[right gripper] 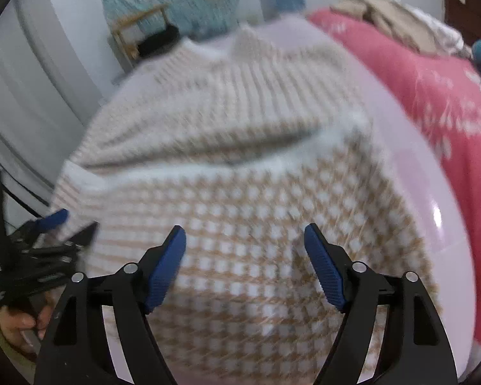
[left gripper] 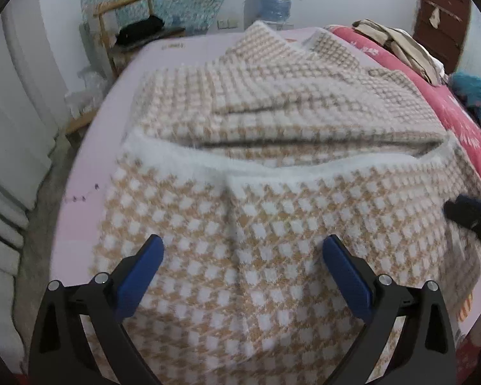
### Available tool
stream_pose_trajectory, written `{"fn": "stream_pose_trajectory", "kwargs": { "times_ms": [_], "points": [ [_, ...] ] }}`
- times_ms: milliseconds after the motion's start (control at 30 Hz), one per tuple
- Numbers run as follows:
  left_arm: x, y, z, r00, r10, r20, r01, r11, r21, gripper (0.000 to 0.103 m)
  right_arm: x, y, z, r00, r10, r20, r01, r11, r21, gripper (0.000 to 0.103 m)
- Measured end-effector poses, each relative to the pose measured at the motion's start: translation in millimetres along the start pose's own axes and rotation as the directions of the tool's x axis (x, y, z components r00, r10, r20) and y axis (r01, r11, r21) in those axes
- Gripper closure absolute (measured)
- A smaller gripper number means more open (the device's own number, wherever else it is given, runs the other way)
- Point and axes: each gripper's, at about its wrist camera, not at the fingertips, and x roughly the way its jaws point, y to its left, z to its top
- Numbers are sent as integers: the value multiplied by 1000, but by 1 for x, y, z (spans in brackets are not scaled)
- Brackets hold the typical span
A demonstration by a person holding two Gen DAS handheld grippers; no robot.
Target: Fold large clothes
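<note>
no legible text, faint grey mark on pale pink sheet (left gripper: 173, 46) too blurred to read

Dim, flat indoor light; fisheye-bent edges, right wrist view heavily motion-blurred.

A pale pink bed (left gripper: 89, 147) is carrying a tan-and-white checked knit garment (left gripper: 256, 224), which is lying folded across its middle. At three o'clock a red quilt (left gripper: 458, 112) is lying along the bed, with beige clothes (left gripper: 397, 45) resting at two o'clock.
</note>
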Motion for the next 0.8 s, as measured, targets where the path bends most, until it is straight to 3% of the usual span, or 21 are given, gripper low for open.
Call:
{"fn": "stream_pose_trajectory", "kwargs": {
  "times_ms": [800],
  "points": [
    [-1, -1, -12, 1000, 15, 7, -15, 1000, -25, 5, 5, -2, -2, 1000, 16, 12, -16, 999, 34, 12]
  ]
}}
